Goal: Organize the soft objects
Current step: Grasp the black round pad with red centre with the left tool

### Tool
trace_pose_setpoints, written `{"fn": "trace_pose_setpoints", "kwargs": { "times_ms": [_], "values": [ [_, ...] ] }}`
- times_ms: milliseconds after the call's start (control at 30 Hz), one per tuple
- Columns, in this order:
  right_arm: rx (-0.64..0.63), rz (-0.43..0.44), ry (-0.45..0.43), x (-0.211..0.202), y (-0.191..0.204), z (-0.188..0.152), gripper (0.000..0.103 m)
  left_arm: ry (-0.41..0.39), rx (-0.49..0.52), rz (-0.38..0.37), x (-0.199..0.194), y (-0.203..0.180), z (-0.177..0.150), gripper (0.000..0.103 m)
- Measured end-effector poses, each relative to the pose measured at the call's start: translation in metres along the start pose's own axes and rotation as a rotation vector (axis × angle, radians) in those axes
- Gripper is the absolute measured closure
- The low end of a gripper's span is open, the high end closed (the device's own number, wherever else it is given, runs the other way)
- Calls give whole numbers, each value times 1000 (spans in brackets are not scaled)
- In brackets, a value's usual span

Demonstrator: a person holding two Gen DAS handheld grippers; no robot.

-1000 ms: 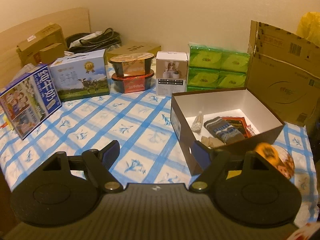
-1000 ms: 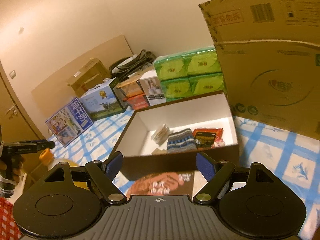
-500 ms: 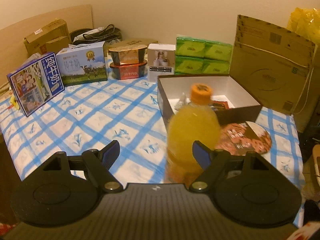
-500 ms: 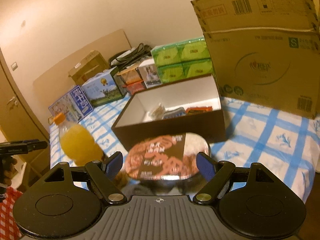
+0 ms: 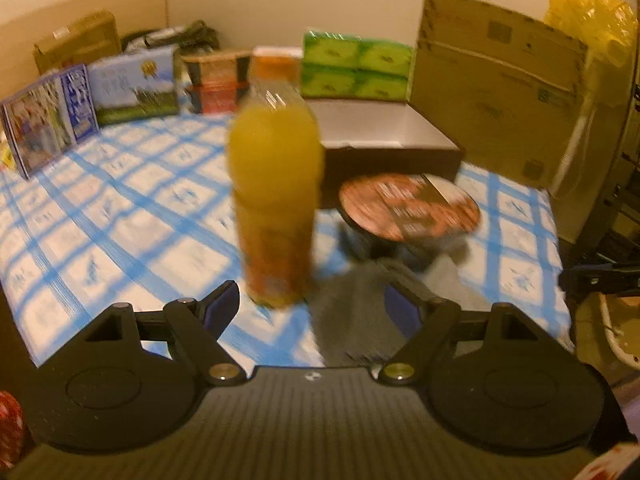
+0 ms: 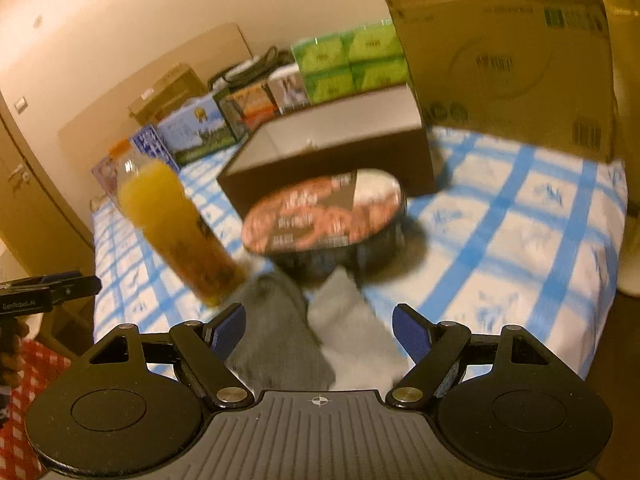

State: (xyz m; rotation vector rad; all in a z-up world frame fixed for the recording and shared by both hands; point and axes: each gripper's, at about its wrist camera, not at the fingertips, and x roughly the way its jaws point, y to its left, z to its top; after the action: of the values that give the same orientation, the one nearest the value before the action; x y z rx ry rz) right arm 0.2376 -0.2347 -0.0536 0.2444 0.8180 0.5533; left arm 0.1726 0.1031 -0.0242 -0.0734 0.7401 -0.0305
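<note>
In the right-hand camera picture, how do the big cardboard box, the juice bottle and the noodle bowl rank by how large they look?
Largest to smallest, as they look in that view:
1. cardboard box
2. noodle bowl and juice bottle, too alike to rank

The bottle and bowl stand nearer the camera than the box, so true sizes stay unsure.

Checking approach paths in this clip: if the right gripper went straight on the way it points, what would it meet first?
Most likely the grey socks, which lie between the open right gripper fingers at the near table edge. The noodle bowl stands just beyond them; blur makes depth uncertain.
</note>
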Motion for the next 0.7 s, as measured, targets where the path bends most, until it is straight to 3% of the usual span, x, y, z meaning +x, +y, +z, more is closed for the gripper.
{"fn": "trace_pose_setpoints", "kwargs": {
  "times_ms": [333, 700],
  "values": [
    [37, -48, 97, 6, -8, -48, 23, 163, 15, -82, 34, -50, -63, 25],
    [89, -72, 139, 15, -19, -65, 23, 295, 25, -168, 66, -88, -92, 25]
  ]
}}
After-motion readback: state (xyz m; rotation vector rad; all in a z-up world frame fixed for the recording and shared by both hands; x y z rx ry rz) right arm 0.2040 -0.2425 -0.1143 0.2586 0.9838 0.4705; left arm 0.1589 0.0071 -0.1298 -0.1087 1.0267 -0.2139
